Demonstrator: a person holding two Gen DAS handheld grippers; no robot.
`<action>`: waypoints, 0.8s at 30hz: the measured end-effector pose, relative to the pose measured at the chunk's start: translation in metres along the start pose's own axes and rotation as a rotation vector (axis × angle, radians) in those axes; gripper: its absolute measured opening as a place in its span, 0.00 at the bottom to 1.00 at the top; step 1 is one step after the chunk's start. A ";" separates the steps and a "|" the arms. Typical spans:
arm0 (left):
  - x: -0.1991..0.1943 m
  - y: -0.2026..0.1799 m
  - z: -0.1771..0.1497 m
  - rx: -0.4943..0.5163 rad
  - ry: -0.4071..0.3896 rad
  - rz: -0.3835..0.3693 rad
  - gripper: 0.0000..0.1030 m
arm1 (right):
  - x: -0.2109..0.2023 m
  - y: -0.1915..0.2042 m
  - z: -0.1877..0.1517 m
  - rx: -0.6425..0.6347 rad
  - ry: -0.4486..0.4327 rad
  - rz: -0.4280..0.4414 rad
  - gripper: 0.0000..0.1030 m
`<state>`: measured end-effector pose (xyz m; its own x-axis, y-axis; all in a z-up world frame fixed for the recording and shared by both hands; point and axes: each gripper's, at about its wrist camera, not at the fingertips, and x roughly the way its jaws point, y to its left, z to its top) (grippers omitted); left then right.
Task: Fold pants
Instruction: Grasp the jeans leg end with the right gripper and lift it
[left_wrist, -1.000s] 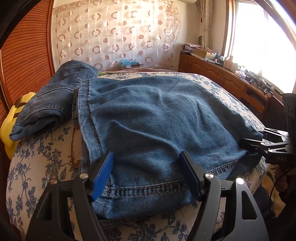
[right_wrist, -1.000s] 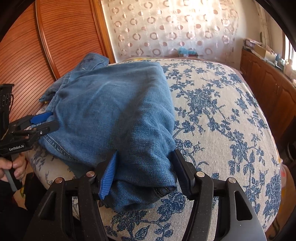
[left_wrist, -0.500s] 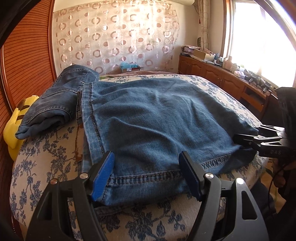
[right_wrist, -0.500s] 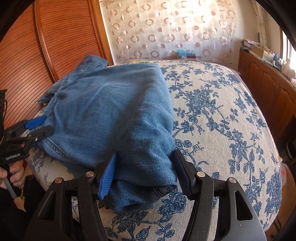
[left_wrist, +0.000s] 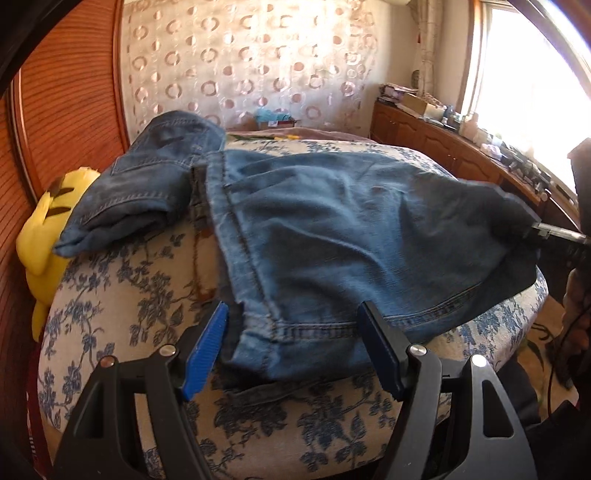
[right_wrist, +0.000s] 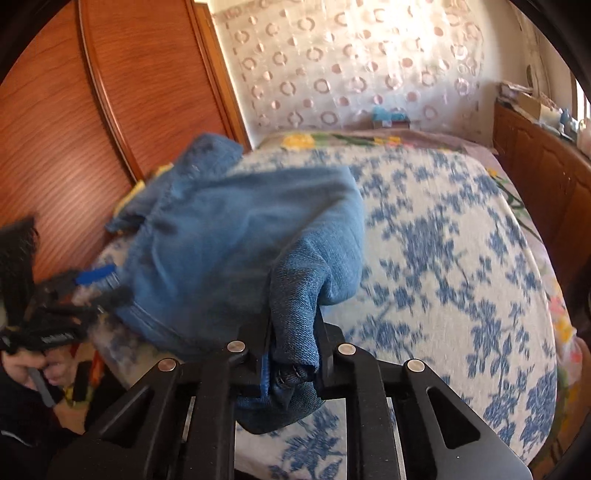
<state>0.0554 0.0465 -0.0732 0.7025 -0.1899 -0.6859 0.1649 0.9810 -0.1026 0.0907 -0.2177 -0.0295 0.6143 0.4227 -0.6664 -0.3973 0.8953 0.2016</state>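
A yellow plush toy (left_wrist: 40, 236) sits at the far left of the left wrist view, beside a darker folded pair of jeans (left_wrist: 147, 188) in the upper left. Centre frame, the pants (left_wrist: 332, 243) lie spread across the floral bedspread (left_wrist: 122, 295), their stitched hem at the lower centre. The left gripper (left_wrist: 291, 343) stands wide, its blue pads either side of that hem corner and pressing on nothing. At the right edge, the right gripper (right_wrist: 293, 354) is closing on the opposite corner; its own view shows a thick bunch of denim pinched between the jaws, lifted clear of the bed.

The denim looks soft but weighty, likely to sag and drag rather than slide. Doubled seams and hem corners appear the surest holds, since a single layer would probably slip or leave the fold uneven.
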 end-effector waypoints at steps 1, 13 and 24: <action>-0.001 0.002 -0.002 -0.004 -0.001 0.003 0.70 | -0.002 0.002 0.005 0.002 -0.009 0.008 0.13; -0.029 0.036 -0.003 -0.079 -0.049 0.034 0.70 | -0.003 0.067 0.058 -0.099 -0.090 0.103 0.13; -0.052 0.085 -0.004 -0.171 -0.092 0.091 0.70 | 0.032 0.169 0.071 -0.268 -0.065 0.255 0.13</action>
<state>0.0299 0.1403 -0.0490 0.7708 -0.0950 -0.6300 -0.0166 0.9855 -0.1689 0.0919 -0.0424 0.0341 0.5111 0.6433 -0.5701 -0.7022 0.6950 0.1547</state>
